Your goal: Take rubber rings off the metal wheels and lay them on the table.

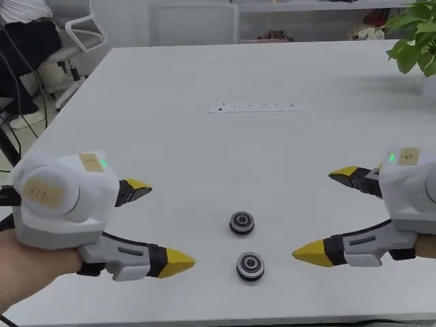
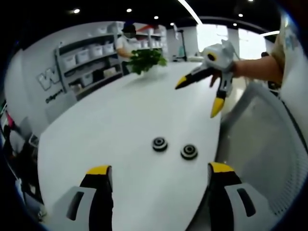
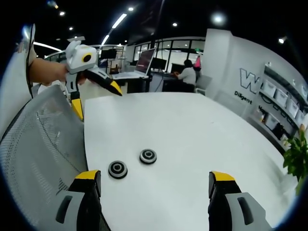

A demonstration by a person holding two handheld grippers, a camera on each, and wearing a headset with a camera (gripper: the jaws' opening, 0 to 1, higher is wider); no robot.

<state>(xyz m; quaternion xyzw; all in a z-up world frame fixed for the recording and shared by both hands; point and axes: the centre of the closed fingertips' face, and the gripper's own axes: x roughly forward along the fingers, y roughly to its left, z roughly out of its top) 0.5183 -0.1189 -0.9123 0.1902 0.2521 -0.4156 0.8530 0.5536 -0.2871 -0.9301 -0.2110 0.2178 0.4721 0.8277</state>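
Two small metal wheels with black rubber rings lie flat on the white table, one (image 1: 242, 223) a little farther than the other (image 1: 250, 266). In the left gripper view they sit side by side, wheel (image 2: 160, 144) and wheel (image 2: 189, 151); in the right gripper view, wheel (image 3: 148, 156) and wheel (image 3: 117, 169). My left gripper (image 1: 163, 225) hovers open to the left of them, yellow-tipped jaws wide apart and empty. My right gripper (image 1: 327, 214) hovers open to their right, also empty. Each gripper faces the other across the wheels.
A white power strip (image 1: 255, 107) lies mid-table beyond the wheels. A green plant (image 1: 414, 37) stands at the far right corner. An office chair (image 1: 82, 30) is behind the far left edge. A mesh chair back (image 3: 43, 144) is near the front edge.
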